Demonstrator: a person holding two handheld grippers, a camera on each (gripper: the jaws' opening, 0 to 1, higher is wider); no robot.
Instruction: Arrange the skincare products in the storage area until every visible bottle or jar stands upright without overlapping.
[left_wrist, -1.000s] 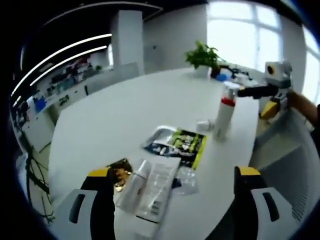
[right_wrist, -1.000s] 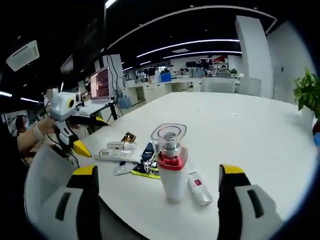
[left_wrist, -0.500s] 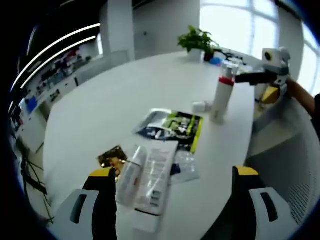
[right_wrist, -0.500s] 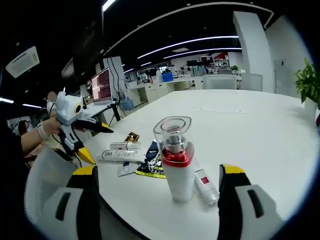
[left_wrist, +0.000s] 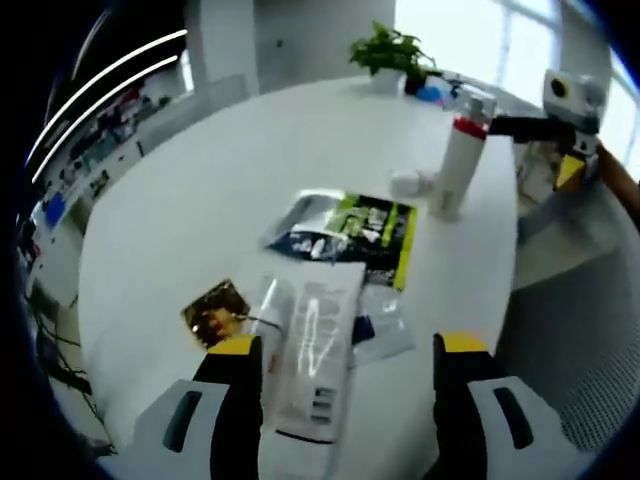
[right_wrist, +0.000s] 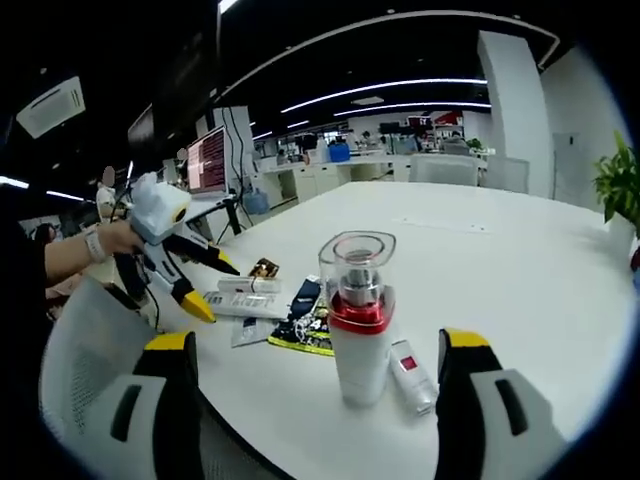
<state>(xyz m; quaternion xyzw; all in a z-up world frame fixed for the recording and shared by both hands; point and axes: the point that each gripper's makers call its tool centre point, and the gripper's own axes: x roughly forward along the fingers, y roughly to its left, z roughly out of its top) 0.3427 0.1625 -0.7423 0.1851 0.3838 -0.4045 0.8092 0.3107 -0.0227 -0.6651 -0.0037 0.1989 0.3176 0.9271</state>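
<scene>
Left gripper (left_wrist: 345, 355): jaws wide, holding nothing; they frame the near end of the flat tube (left_wrist: 315, 360), not touching it as far as I can tell.
Tube: lying flat on the table (left_wrist: 200, 200), label up; a second, slimmer tube (left_wrist: 268, 318) lies alongside, touching it or nearly so.
Gold sachet (left_wrist: 212, 315): flat, just beside the slim tube on the side away from the bottle.
Dark-and-green sachet (left_wrist: 350, 240): flat, between the tubes and the bottle; a clear wrapper (left_wrist: 375, 325) lies by the tube's side, overlap unclear.
Right gripper (right_wrist: 315, 360): jaws wide, empty, set either side of the bottle (right_wrist: 358, 320) without gripping.
Bottle: upright, white body, red collar, clear cap; well apart from the tubes.
Small white item (right_wrist: 410, 375): lying on its side, red mark up, at the bottle's foot, touching or nearly.
Done: bottle stands alone and upright.
Left: judged most of the job; both tubes are flat and crowded, and the small item is down. Sachets may need separating.
Next, likely: the left jaws close on the tube.
</scene>
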